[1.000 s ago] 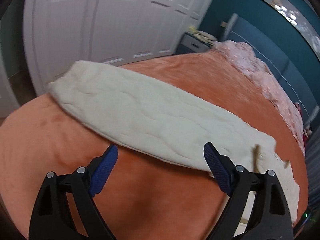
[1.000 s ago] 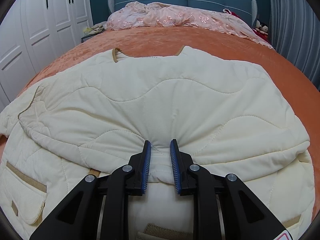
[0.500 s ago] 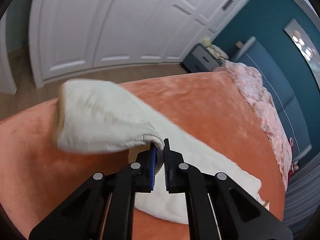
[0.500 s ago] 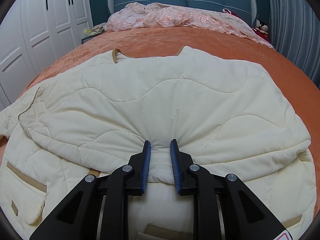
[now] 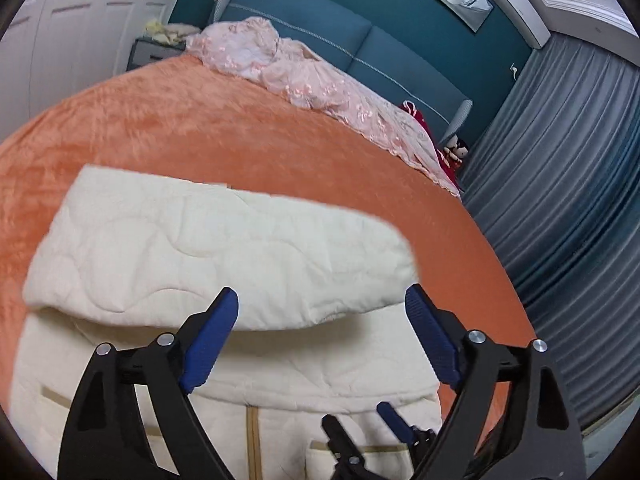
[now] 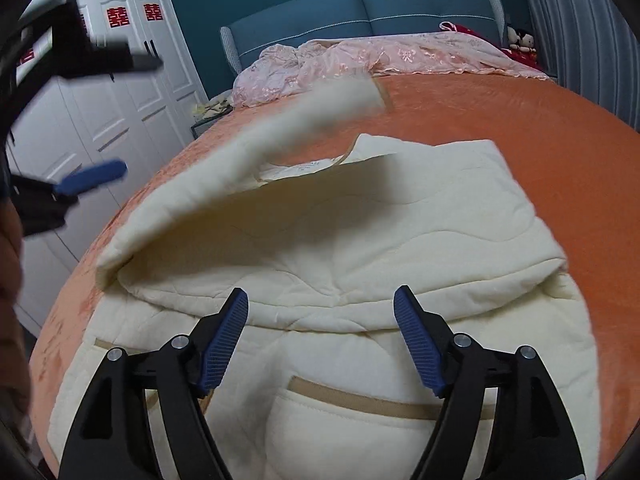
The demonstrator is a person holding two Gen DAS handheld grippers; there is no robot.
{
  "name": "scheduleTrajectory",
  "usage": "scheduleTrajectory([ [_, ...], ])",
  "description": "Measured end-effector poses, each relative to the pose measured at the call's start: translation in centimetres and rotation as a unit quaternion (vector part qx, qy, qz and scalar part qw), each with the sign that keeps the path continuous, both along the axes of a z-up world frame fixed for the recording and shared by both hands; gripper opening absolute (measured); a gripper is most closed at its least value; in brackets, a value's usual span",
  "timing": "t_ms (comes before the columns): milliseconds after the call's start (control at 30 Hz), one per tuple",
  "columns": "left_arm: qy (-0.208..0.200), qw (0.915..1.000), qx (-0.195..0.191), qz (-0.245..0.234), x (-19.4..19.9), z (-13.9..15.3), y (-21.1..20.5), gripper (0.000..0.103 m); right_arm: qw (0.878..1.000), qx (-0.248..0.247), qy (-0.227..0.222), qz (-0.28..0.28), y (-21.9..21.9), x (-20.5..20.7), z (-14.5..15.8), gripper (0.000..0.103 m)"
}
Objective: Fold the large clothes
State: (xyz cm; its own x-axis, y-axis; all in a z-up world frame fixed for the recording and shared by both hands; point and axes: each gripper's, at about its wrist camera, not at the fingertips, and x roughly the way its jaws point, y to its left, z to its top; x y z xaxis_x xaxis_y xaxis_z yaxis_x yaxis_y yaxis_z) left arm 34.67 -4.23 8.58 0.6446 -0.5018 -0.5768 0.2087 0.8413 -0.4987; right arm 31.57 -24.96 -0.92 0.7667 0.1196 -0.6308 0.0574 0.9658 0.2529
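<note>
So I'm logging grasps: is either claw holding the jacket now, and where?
Nothing is held. The left claw and right claw have both just opened, with the jacket lying free below them.

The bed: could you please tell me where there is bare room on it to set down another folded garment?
The orange bedspread is bare between the cream jacket and the pink cover at the headboard, and in a strip on the curtain side. The near end is crowded by the jacket, with a sleeve blurred above its wardrobe side.
</note>
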Motion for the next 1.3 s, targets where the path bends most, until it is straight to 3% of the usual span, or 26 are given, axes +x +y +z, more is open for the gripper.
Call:
scheduleTrajectory([
  [133, 0.074, 0.9942, -0.050, 0.060, 0.0, -4.4, 4.2, 0.084, 0.999, 0.027, 0.009, -0.021, -3.4, 0.4, 1.0, 0.075],
  [267, 0.130, 0.9724, -0.109, 0.160, 0.3, -7.8, 11.7, 0.084, 0.995, 0.080, 0.024, -0.061, -6.2, 2.9, 0.6, 0.075],
  [367, 0.150, 0.9565, -0.133, 0.212, 0.7, -9.6, 15.9, 0.084, 0.988, 0.124, 0.033, -0.088, -7.7, 5.8, -0.1, 0.075],
  [600, 0.178, 0.9378, -0.187, 0.232, 3.1, -12.2, 19.1, 0.080, 0.964, 0.215, 0.066, -0.141, -8.6, 12.8, -2.6, 0.075],
  [633, 0.179, 0.9387, -0.183, 0.231, 3.4, -12.2, 19.0, 0.071, 0.962, 0.224, 0.066, -0.144, -8.4, 13.4, -2.6, 0.071],
  [667, 0.182, 0.9404, -0.172, 0.230, 3.6, -12.1, 19.0, 0.064, 0.960, 0.232, 0.065, -0.139, -8.2, 14.0, -2.3, 0.043],
  [700, 0.183, 0.9424, -0.159, 0.231, 3.9, -11.8, 18.9, 0.047, 0.960, 0.242, 0.066, -0.125, -7.9, 14.5, -1.8, 0.009],
  [733, 0.178, 0.9452, -0.147, 0.231, 4.0, -11.5, 18.9, 0.032, 0.960, 0.248, 0.053, -0.117, -7.7, 14.4, -0.8, 0.010],
  [800, 0.154, 0.9532, -0.129, 0.226, 4.3, -10.4, 19.1, 0.014, 0.968, 0.231, -0.012, -0.100, -7.4, 12.6, 3.1, 0.009],
  [867, 0.126, 0.9625, -0.101, 0.218, 3.9, -9.2, 19.1, 0.012, 0.979, 0.179, -0.066, -0.077, -6.9, 9.6, 6.9, 0.009],
  [933, 0.106, 0.9722, -0.062, 0.199, 3.6, -8.9, 18.5, 0.012, 0.988, 0.118, -0.084, -0.063, -6.4, 6.8, 8.1, 0.009],
  [1033, 0.111, 0.9771, 0.020, 0.180, 3.9, -10.5, 16.6, 0.012, 0.997, 0.038, -0.023, -0.061, -5.9, 5.5, 4.8, 0.009],
  [1133, 0.123, 0.9752, 0.066, 0.172, 4.1, -12.8, 15.3, 0.012, 0.995, 0.043, 0.044, -0.076, -6.6, 5.3, -0.1, 0.009],
  [1300, 0.090, 0.9747, 0.120, 0.166, 3.5, -13.6, 14.3, 0.013, 0.993, 0.032, 0.074, -0.083, -6.2, 5.3, -3.8, 0.009],
])
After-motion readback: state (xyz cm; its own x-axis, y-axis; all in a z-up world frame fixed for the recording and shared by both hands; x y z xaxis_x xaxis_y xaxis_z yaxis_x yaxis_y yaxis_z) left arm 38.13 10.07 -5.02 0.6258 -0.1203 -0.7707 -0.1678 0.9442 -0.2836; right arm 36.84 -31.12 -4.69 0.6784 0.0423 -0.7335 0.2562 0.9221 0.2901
